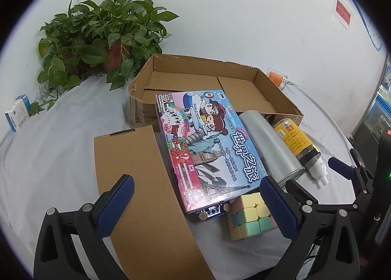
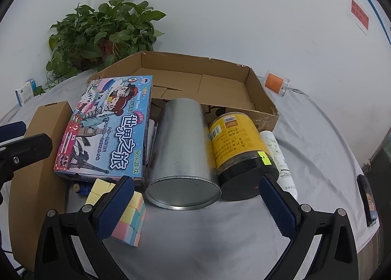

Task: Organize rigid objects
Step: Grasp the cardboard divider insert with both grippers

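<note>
The left hand-held gripper (image 1: 195,203) stands wide open, its two blue-padded fingers (image 1: 114,203) spread far apart with nothing clamped between the pads. It tilts downward toward the surface. The right hand-held gripper (image 2: 196,203) is likewise spread to its full width, blue pads (image 2: 276,206) apart and pressing on nothing, also tilted downward. In the left wrist view the right hand-held gripper's black frame and a blue pad show at the right edge, so the two sit side by side.
</note>
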`<action>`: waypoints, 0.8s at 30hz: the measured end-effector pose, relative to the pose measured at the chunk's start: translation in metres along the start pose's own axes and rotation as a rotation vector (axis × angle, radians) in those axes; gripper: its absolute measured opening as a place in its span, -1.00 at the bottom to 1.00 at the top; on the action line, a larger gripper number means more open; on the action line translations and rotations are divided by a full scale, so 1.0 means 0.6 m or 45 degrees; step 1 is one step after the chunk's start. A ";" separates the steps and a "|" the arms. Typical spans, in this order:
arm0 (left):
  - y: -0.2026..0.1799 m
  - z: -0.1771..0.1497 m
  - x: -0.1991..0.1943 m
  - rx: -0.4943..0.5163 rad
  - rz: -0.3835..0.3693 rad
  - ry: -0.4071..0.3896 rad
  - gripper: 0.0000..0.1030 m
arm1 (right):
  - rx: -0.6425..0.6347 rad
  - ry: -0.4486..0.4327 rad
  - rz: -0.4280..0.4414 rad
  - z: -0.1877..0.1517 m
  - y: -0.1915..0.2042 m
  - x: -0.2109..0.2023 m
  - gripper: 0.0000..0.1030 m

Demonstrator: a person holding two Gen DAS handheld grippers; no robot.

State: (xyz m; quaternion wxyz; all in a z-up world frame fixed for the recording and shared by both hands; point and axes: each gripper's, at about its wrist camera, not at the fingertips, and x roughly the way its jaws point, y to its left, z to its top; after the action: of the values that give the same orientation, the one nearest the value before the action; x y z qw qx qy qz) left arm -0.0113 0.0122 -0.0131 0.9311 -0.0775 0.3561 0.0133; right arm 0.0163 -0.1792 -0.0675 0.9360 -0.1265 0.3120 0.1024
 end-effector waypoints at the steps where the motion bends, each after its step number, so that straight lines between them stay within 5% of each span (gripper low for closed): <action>1: 0.002 0.000 -0.001 -0.005 0.000 -0.002 0.98 | -0.001 -0.001 0.002 0.000 0.001 0.000 0.99; 15: 0.053 -0.010 -0.035 -0.084 -0.015 -0.002 0.98 | -0.044 -0.043 0.083 -0.004 0.014 -0.018 0.99; 19: 0.111 -0.034 -0.051 -0.201 -0.107 0.080 0.98 | -0.120 -0.075 0.399 -0.007 0.031 -0.052 0.95; 24: 0.158 -0.089 -0.024 -0.403 -0.248 0.265 0.97 | -0.274 0.088 0.899 -0.023 0.101 -0.079 0.92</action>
State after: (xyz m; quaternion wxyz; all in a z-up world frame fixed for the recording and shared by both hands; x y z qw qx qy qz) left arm -0.0648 0.0983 -0.0555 0.8625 -0.2576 0.4346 -0.0289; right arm -0.0450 -0.1313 -0.0600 0.8133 -0.1121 0.3554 0.4468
